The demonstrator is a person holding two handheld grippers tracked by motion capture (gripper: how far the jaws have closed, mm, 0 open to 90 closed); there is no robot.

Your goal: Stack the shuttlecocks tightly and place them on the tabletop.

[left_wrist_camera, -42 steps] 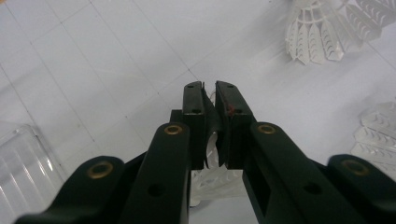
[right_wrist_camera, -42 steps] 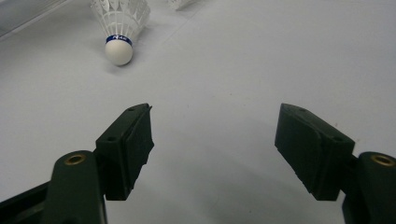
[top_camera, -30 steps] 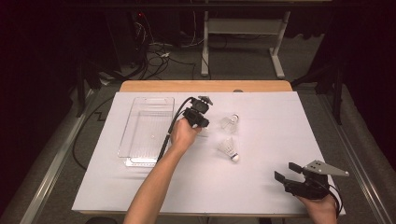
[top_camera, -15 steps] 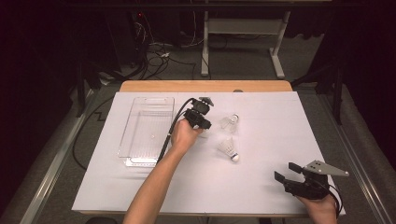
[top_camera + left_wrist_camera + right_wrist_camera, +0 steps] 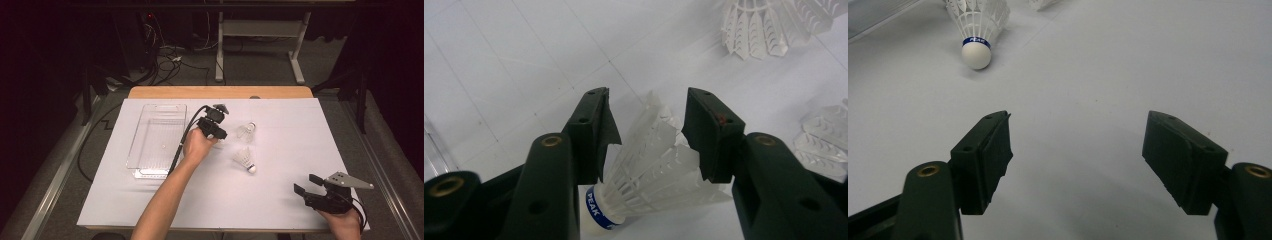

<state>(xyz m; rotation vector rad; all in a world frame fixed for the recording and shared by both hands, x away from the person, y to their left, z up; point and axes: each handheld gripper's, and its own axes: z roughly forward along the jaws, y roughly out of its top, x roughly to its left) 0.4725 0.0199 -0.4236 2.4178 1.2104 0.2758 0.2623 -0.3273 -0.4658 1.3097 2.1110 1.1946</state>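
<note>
While the left gripper (image 5: 644, 135) has shifted slightly since a second ago, its jaws now straddle a shuttlecock (image 5: 649, 170) at frame centre, spread, not yet pinching; right gripper (image 5: 1075, 160) idles spread.

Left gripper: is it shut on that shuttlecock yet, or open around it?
Open. In the left gripper view, the left gripper has its jaws either side of the shuttlecock, which lies on its side, with gaps showing at the feathers.

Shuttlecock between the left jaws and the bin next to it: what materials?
Shuttlecock: skirt looks like translucent white moulded plastic, with ribbed, lattice-like vanes; the round white base with a blue band could be cork or foam, can't tell. Bin: clear rigid plastic, glossy, the white table cover visible through it.
</note>
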